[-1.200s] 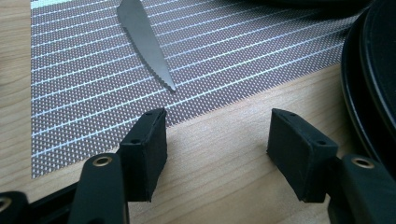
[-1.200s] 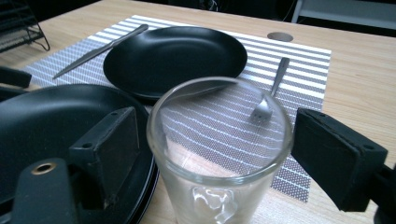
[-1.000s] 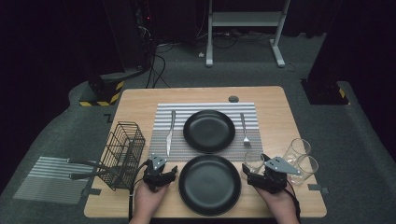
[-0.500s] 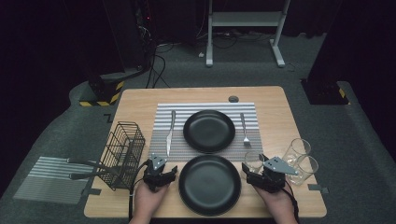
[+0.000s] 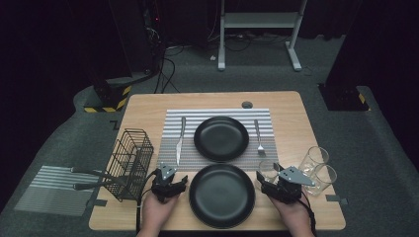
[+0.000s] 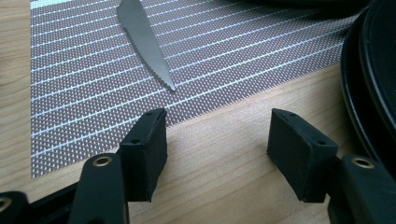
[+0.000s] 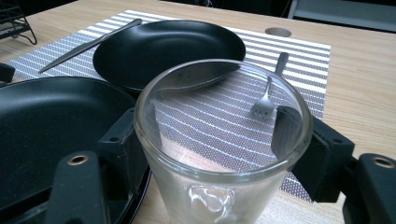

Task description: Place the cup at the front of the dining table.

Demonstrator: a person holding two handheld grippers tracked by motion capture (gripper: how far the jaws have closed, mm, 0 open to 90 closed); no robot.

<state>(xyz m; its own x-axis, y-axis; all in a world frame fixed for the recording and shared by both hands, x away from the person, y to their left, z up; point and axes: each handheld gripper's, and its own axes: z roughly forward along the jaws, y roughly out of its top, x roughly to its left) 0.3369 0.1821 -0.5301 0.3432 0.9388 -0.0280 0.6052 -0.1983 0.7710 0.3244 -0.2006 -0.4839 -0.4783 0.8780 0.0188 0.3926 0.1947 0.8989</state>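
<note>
Well, glass (image 7: 219,154) btwn right tool (image 7: 224,140) jaws, contact unclear.

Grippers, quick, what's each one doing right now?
Left gripper: open, empty, above bare table.
Right gripper: jaws around a glass; grip cannot be told.

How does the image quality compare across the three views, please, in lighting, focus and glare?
High view: the table is lit, the surroundings fall into near-black. Left gripper view: even light, the knife tip crisp. Right gripper view: the glass between the jaws looks soft, and the black plate behind it carries a dull sheen.
</note>
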